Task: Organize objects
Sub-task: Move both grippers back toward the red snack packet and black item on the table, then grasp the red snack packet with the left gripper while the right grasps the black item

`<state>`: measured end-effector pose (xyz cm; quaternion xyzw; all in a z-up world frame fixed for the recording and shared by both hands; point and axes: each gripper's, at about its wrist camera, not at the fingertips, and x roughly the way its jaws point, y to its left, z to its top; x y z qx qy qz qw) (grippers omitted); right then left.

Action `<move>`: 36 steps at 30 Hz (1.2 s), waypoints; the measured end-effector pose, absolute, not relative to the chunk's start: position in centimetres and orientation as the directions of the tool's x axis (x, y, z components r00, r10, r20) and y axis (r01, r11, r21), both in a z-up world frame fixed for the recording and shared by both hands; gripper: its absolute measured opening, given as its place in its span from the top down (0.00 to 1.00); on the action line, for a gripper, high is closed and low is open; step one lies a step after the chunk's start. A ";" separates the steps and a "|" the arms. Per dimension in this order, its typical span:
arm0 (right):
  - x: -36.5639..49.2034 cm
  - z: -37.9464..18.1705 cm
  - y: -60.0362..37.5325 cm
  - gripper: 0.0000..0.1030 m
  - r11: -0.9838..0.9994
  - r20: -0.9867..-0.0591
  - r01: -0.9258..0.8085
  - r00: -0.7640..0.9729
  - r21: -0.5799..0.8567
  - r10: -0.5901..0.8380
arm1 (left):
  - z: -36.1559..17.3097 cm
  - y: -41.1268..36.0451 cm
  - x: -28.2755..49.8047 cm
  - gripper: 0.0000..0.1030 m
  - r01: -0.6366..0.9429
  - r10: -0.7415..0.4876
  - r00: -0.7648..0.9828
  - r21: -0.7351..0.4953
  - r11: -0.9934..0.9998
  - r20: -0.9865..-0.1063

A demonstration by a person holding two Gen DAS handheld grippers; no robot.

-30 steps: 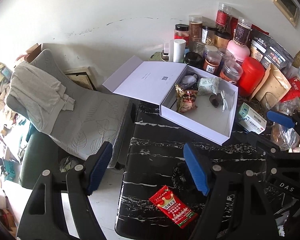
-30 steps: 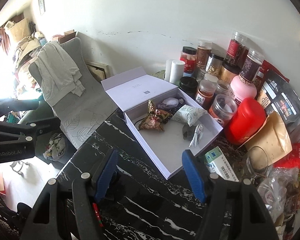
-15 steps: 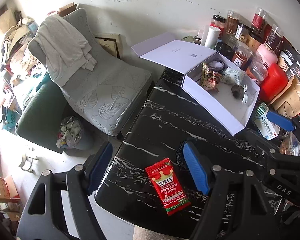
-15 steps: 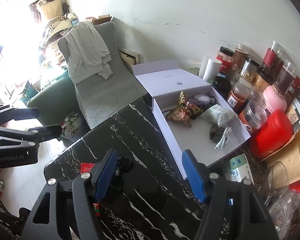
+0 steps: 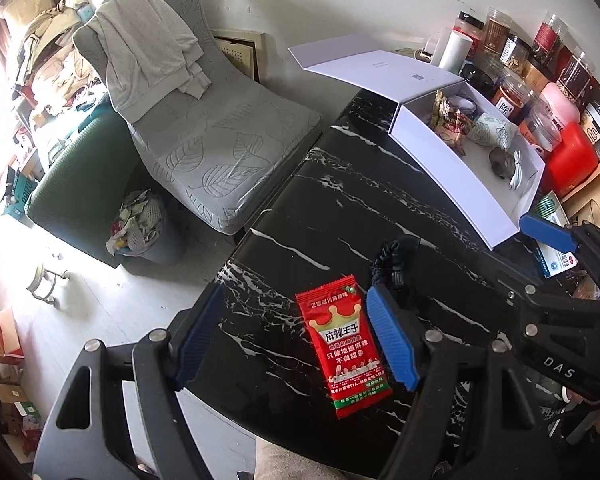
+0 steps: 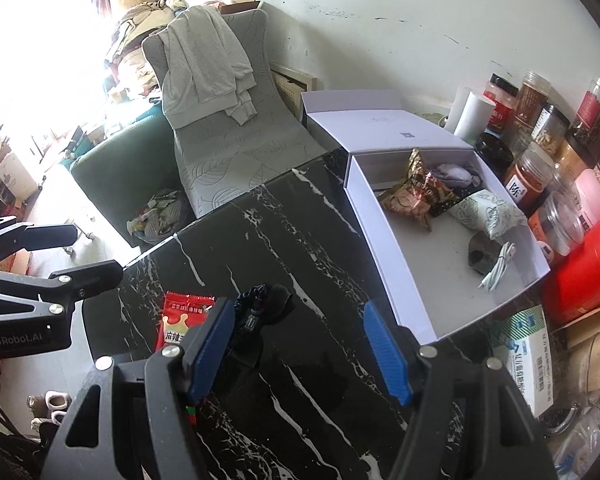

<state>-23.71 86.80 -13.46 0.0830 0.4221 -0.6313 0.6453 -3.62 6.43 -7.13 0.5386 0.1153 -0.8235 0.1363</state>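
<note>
Red snack packet [image 5: 342, 350] (one), open-jawed tools

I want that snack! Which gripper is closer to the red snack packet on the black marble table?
Left. The left gripper hangs open right over the red snack packet, one blue finger beside it. The right gripper, also open, sits further right, past the dark strap.

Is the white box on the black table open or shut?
Open: the white box has its lid folded back flat, and snack packets show inside.
</note>
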 end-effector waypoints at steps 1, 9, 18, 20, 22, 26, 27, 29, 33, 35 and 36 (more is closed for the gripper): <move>-23.7 -13.9 86.7 0.34 0.198 -0.655 0.883 -0.150 -0.426 -0.740 | -7.9 6.5 -3.4 0.30 0.352 -0.096 -0.375 -0.045 -0.935 -0.922; -23.7 -17.5 85.4 0.34 0.236 -0.707 0.889 -0.127 -0.392 -0.696 | -12.2 6.9 -2.1 0.30 0.365 -0.059 -0.322 -0.067 -0.929 -0.945; -23.4 -20.1 83.8 0.34 0.284 -0.753 0.889 -0.096 -0.359 -0.651 | -15.5 8.0 -1.2 0.30 0.364 -0.022 -0.269 -0.080 -0.928 -0.963; -23.3 -20.6 83.5 0.34 0.286 -0.759 0.892 -0.092 -0.350 -0.644 | -15.9 8.3 -1.1 0.30 0.365 -0.015 -0.264 -0.085 -0.927 -0.964; -23.3 -21.1 82.9 0.34 0.292 -0.767 0.893 -0.087 -0.344 -0.636 | -16.3 8.5 -1.1 0.30 0.366 -0.011 -0.261 -0.089 -0.926 -0.965; -23.2 -22.0 82.1 0.34 0.308 -0.779 0.893 -0.070 -0.327 -0.623 | -17.2 8.7 -1.1 0.30 0.366 0.003 -0.242 -0.094 -0.926 -0.970; -23.1 -22.2 81.9 0.34 0.311 -0.782 0.893 -0.068 -0.324 -0.620 | -17.4 8.7 -1.2 0.30 0.367 0.007 -0.240 -0.098 -0.925 -0.971; -23.1 -22.5 81.6 0.36 0.316 -0.787 0.895 -0.059 -0.314 -0.615 | -17.6 8.9 -1.2 0.30 0.366 0.017 -0.237 -0.106 -0.925 -0.971; -23.1 -23.1 81.1 0.48 0.318 -0.805 0.903 -0.050 -0.290 -0.592 | -18.2 9.5 -1.3 0.30 0.361 0.035 -0.221 -0.115 -0.925 -0.975; -23.1 -23.5 80.9 0.61 0.313 -0.814 0.906 -0.057 -0.286 -0.579 | -18.5 9.7 -1.4 0.30 0.359 0.047 -0.214 -0.123 -0.925 -0.976; -23.1 -23.4 80.9 0.65 0.310 -0.805 0.905 -0.057 -0.292 -0.590 | -18.5 9.8 -1.5 0.30 0.357 0.051 -0.212 -0.126 -0.926 -0.976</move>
